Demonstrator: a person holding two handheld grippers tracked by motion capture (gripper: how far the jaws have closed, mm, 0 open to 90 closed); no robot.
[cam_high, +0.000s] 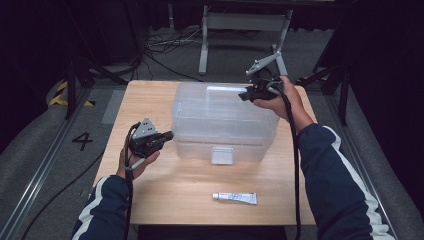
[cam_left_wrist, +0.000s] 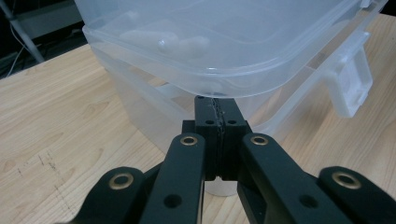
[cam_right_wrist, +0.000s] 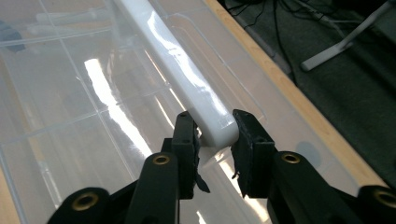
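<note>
A clear plastic storage box (cam_high: 225, 132) with a clear lid (cam_left_wrist: 224, 51) stands on the wooden table (cam_high: 165, 185). My left gripper (cam_high: 170, 135) is at the box's left front corner. In the left gripper view its jaws (cam_left_wrist: 215, 105) are pressed together with nothing between them, tips just under the lid's rim. My right gripper (cam_high: 243, 95) is over the lid's far right part. In the right gripper view it (cam_right_wrist: 215, 133) straddles the end of the lid's white handle bar (cam_right_wrist: 187, 70), a pad against each side.
A small white tube (cam_high: 235, 198) lies on the table near the front edge. The box's front latch (cam_high: 222, 155) hangs down, also seen as a clear tab (cam_left_wrist: 352, 86). Beyond the table's far edge are metal stand legs (cam_high: 204, 45) and cables on the floor.
</note>
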